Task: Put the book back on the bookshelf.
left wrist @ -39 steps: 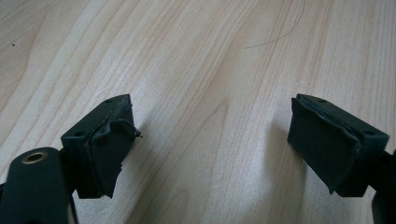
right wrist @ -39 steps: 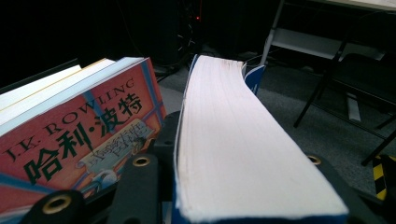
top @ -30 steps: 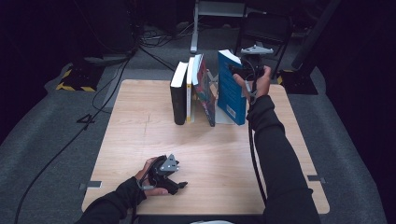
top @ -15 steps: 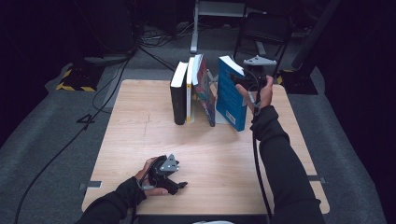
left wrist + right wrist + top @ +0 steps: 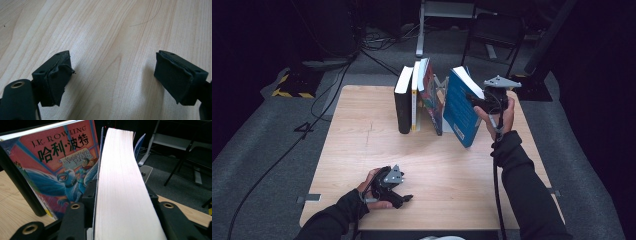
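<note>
The right tool is clenched on the blue book, gripping it across its thickness near the top edge. In the right gripper view the block of pale pages runs straight away from the camera, with a black jaw pressed against each cover. From the high view the book leans, its top tipped towards the right hand and its lower corner down at the worktop or just above it; I cannot tell whether it touches.

What the coming move turns on, as I judge it, is the gap between this book and the row to its left. The book's long axis stands roughly upright, tilted away from the row, and its broad face looks towards the colourful book, the nearest of the standing ones. In the right gripper view that cover is close beside the held pages, apart from them. Beyond it stand a thin pale book and a black book, all upright with their spines towards the person. The right hand is far nearer to all of this than the left.

The left tool rests released near the front edge of the worktop, well apart from the books. In the left gripper view its two pads stand wide with nothing but bare wood between them.

No box, tray or other container stands on the worktop; the row of books is the only grouping.
</note>
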Action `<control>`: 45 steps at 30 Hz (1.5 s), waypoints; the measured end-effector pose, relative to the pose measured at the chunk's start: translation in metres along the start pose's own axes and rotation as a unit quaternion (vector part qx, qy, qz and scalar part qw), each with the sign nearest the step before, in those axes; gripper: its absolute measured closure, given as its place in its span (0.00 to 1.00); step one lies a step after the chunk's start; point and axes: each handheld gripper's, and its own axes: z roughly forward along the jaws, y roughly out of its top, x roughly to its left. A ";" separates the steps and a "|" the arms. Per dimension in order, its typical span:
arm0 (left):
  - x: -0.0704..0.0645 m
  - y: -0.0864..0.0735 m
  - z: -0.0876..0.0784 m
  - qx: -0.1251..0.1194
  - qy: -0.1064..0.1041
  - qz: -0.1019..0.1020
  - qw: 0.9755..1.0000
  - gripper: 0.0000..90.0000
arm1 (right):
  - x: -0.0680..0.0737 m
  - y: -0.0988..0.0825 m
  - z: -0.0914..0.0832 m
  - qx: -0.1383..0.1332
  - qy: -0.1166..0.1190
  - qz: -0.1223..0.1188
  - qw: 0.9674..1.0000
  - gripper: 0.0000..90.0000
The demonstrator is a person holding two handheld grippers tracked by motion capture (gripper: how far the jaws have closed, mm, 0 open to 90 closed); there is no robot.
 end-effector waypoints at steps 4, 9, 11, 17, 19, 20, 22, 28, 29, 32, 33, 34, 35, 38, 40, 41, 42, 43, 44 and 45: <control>0.000 0.000 0.000 0.000 0.000 0.000 1.000 0.16 | 0.001 -0.005 -0.004 -0.006 -0.006 -0.002 1.000 0.63; 0.000 0.000 0.000 -0.001 0.000 0.000 1.000 0.16 | 0.001 -0.010 -0.005 -0.001 -0.006 0.006 1.000 0.53; 0.000 0.000 0.000 0.000 0.000 0.000 1.000 0.16 | 0.001 -0.014 -0.007 -0.001 -0.006 0.006 1.000 0.51; 0.000 0.000 0.000 -0.001 0.000 0.000 1.000 0.16 | -0.001 -0.033 -0.011 0.005 0.003 0.008 1.000 0.43; 0.000 0.000 0.000 -0.001 0.000 0.000 1.000 0.16 | -0.003 -0.041 -0.014 0.005 0.003 0.009 1.000 0.40; 0.000 0.000 0.000 -0.001 0.000 0.001 1.000 0.16 | -0.003 -0.045 -0.015 0.006 0.008 0.012 1.000 0.39; 0.000 0.000 0.000 -0.001 0.000 0.001 1.000 0.16 | -0.003 -0.056 -0.016 0.010 0.015 0.012 1.000 0.37; 0.000 0.000 0.000 -0.001 0.000 0.000 1.000 0.16 | -0.001 -0.089 -0.013 0.035 0.046 -0.006 0.998 0.36; 0.000 0.000 0.000 -0.001 0.000 0.000 1.000 0.16 | -0.001 -0.095 -0.012 0.039 0.048 -0.009 0.998 0.36; 0.000 0.000 0.000 -0.001 0.000 0.001 1.000 0.16 | 0.002 -0.116 -0.006 0.060 0.068 -0.013 0.996 0.43; 0.000 0.000 0.000 -0.001 0.000 0.000 1.000 0.16 | 0.004 -0.122 -0.003 0.068 0.067 -0.018 0.995 0.48; 0.000 0.000 0.000 -0.001 0.000 0.000 1.000 0.16 | 0.004 -0.122 -0.003 0.068 0.067 -0.018 0.995 0.48; 0.000 0.000 0.000 -0.001 0.000 0.001 1.000 0.16 | 0.006 -0.126 0.000 0.072 0.064 -0.024 0.995 0.50; 0.000 0.000 0.000 -0.001 0.000 0.001 1.000 0.16 | 0.008 -0.133 0.010 0.070 0.042 -0.018 0.997 0.63; 0.000 0.000 0.000 -0.001 0.000 0.000 1.000 0.16 | 0.007 -0.136 0.015 0.065 0.050 0.001 0.997 0.63; 0.000 0.000 0.000 -0.001 0.000 0.000 1.000 0.16 | 0.007 -0.135 0.016 0.063 0.045 -0.003 0.997 0.64; 0.000 0.000 0.000 0.000 0.000 0.000 1.000 0.16 | 0.009 -0.135 0.017 0.062 0.039 -0.010 0.997 0.65; 0.000 0.000 0.000 -0.001 0.000 0.000 1.000 0.16 | 0.010 -0.134 0.018 0.060 0.034 -0.012 0.998 0.66; 0.000 0.000 0.000 -0.001 0.000 0.000 1.000 0.16 | 0.011 -0.134 0.019 0.058 0.030 -0.007 0.998 0.66; 0.000 0.000 0.000 0.000 0.000 0.000 1.000 0.16 | 0.012 -0.134 0.020 0.056 0.026 -0.006 0.998 0.67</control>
